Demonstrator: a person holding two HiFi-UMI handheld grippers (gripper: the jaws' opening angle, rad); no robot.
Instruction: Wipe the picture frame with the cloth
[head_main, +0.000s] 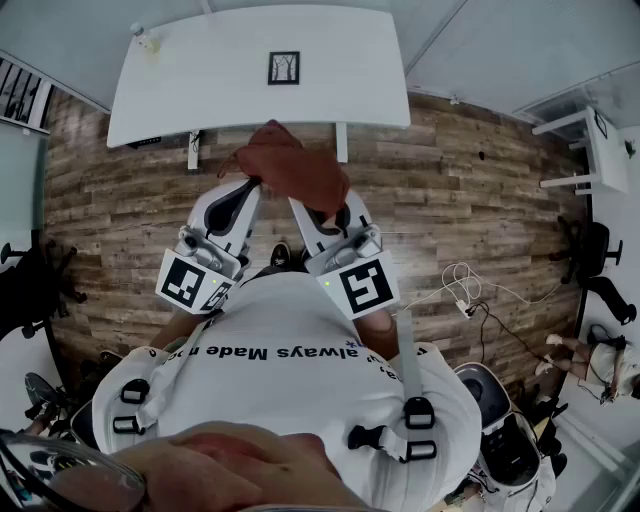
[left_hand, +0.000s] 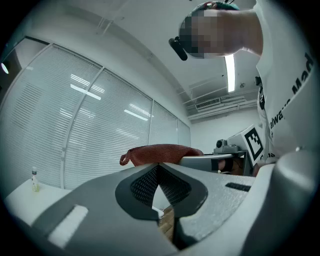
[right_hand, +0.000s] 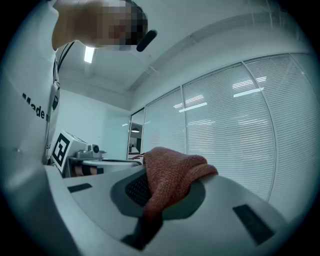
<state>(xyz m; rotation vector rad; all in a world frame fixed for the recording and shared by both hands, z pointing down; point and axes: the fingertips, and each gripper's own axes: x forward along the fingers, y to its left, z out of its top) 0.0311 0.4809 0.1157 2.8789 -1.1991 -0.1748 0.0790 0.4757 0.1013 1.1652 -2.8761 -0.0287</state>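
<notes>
**Status: cloth in right hand-held gripper, frame on bench**

My right hand-held gripper (head_main: 312, 208) is closed on the reddish-brown knitted cloth (right_hand: 172, 172). The cloth is pinched between the jaws, bunches above the tips and drapes over them.

My left hand-held gripper (left_hand: 159, 167) has its jaws together at the tips, with nothing between them. I hold both units raised in front of my torso, side by side, tips angled toward each other. One corner of the cloth hangs out toward the left unit's tip; contact cannot be confirmed.

The small black rectangular picture frame (head_main: 284, 67) lies on the white bench (head_main: 200, 80), near the middle of its top, well apart from both units and from the cloth. A small clear bottle (head_main: 146, 38) stands at the bench's far left corner. The brown wood-plank floor (head_main: 450, 180) lies between me and the bench.
</notes>
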